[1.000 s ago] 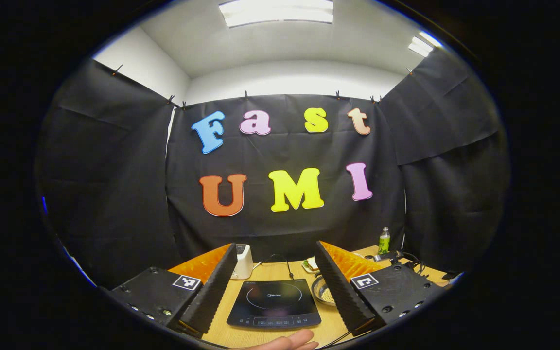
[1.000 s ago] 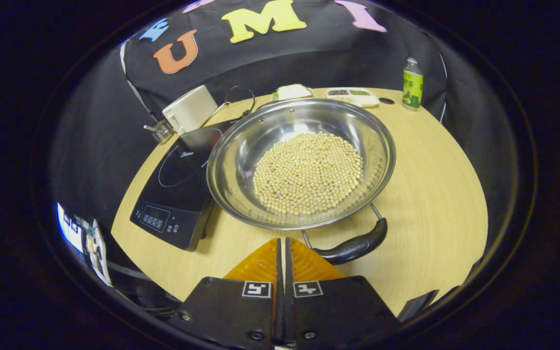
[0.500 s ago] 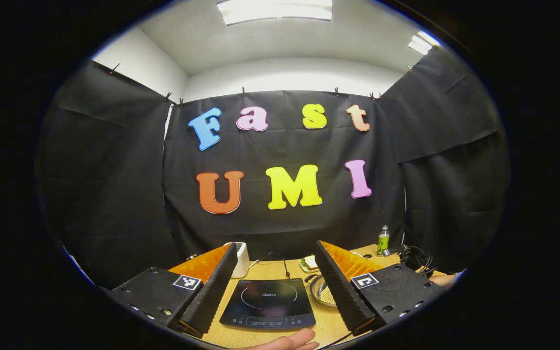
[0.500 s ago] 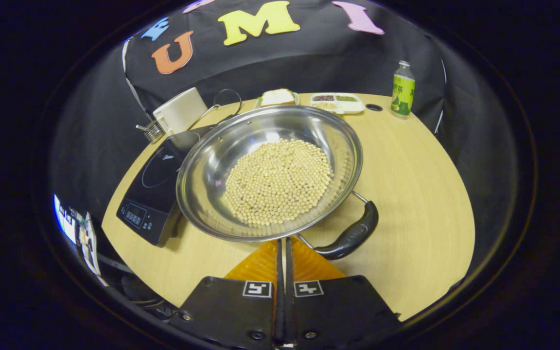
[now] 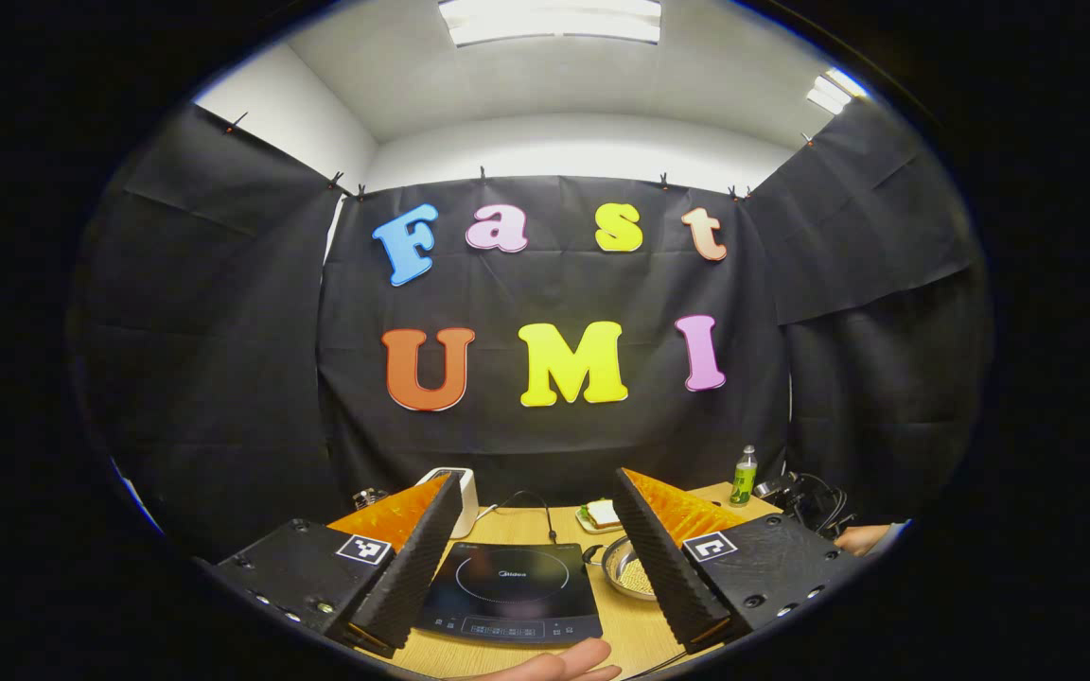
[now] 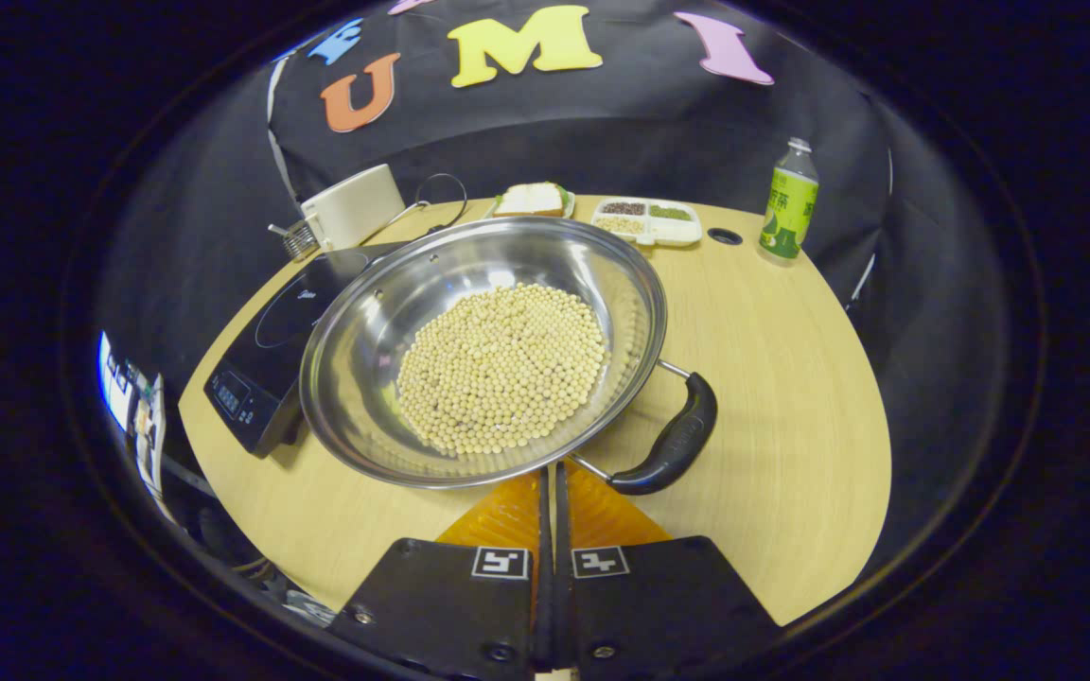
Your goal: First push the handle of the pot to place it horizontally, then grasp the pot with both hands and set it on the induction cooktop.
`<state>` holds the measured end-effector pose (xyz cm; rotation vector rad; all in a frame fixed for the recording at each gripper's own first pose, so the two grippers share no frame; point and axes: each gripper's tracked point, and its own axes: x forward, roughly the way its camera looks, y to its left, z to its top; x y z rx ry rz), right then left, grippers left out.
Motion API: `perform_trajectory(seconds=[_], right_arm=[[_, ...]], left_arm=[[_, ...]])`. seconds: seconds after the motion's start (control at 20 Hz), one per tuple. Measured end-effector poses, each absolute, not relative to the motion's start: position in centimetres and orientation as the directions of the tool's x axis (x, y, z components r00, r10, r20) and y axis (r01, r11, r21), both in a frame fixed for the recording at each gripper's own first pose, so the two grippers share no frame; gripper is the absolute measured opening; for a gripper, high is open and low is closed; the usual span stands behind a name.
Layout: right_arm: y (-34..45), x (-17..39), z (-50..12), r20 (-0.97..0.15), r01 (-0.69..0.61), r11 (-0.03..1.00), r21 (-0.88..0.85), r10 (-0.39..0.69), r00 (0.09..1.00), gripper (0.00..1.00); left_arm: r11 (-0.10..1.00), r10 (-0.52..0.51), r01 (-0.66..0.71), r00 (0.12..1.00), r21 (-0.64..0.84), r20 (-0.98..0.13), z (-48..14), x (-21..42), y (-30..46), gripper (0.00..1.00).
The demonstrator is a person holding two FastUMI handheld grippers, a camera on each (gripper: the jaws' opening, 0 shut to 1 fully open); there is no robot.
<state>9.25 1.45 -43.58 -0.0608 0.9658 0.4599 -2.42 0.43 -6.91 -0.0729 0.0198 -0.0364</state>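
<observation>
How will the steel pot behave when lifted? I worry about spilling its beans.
The pot looks wide and shallow, so tilting would probably send the loose beans sliding. Its polished rim likely grips poorly; the black handle seems safer.

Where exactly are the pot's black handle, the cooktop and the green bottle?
pot handle (image 6: 673, 445): right gripper view, middle of its black grip.
induction cooktop (image 5: 511, 588): left gripper view, its glass top.
green bottle (image 6: 788, 203): right gripper view, on its label.

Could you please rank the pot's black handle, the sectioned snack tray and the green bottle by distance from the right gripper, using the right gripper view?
From the right gripper:
1. Black handle, just ahead, slightly right.
2. Sectioned snack tray, beyond the pot.
3. Green bottle, far right edge.
</observation>
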Motion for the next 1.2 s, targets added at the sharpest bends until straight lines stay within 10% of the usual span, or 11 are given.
perform_trajectory(seconds=[0.5, 1.2], right_arm=[[-0.5, 15.6, -44.6, -0.715, -0.617, 0.783, 0.079, 0.475, 0.512, 0.04], [-3.2, 16.3, -41.2, -0.634, -0.419, 0.906, 0.061, 0.359, 0.685, 0.04]], left_arm=[[0.995, -0.057, 0.055, 0.998, -0.082, -0.023, -9.9, 2.2, -0.2, 0.96], [0.973, -0.122, 0.09, 0.982, -0.213, -0.144, -17.8, 11.8, -0.4, 0.95]])
